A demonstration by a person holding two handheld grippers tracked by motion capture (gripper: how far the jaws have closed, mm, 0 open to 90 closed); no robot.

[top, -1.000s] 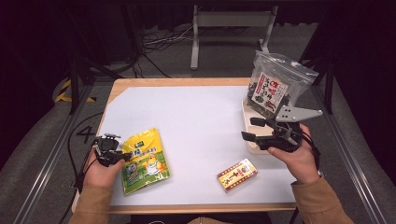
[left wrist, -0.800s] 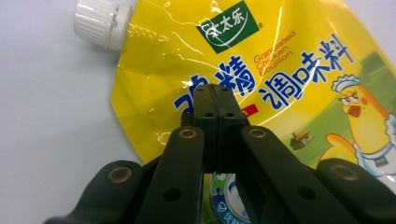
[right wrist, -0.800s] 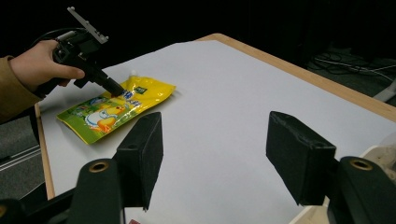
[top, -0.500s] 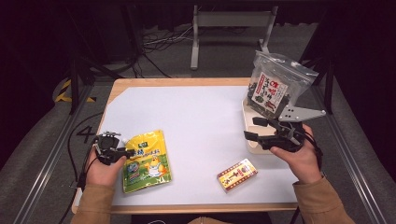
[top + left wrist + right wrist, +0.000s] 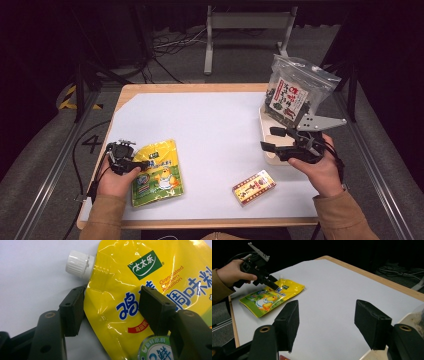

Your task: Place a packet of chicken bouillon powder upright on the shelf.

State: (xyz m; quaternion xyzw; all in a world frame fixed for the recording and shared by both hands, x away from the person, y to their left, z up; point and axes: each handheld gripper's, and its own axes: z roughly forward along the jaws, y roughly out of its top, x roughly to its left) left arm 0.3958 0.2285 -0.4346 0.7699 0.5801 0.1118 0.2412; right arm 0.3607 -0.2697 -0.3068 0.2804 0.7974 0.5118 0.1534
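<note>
A yellow spouted bouillon pouch (image 5: 156, 172) lies flat on the white table sheet at the front left. My left gripper (image 5: 142, 162) is at the pouch's upper left corner. Its jaws have just been opening and now stand apart. In the left gripper view, the pouch (image 5: 140, 290) has its corner below the white cap (image 5: 78, 263) between the pads, which do not press on it. My right gripper (image 5: 270, 140) hovers open at the right with nothing between its jaws. The right gripper view shows the pouch (image 5: 272, 296) and the left gripper (image 5: 273, 281) far off.
A clear bag of dark seaweed snack (image 5: 292, 95) stands at the back right in a pale tray (image 5: 267, 152), just behind my right gripper. A small red and yellow box (image 5: 254, 186) lies near the front edge. Metal rails run along both table sides.
The left gripper's jaws have opened off the pouch's corner, and the pouch still lies flat. The right hand and gripper have kept still.
</note>
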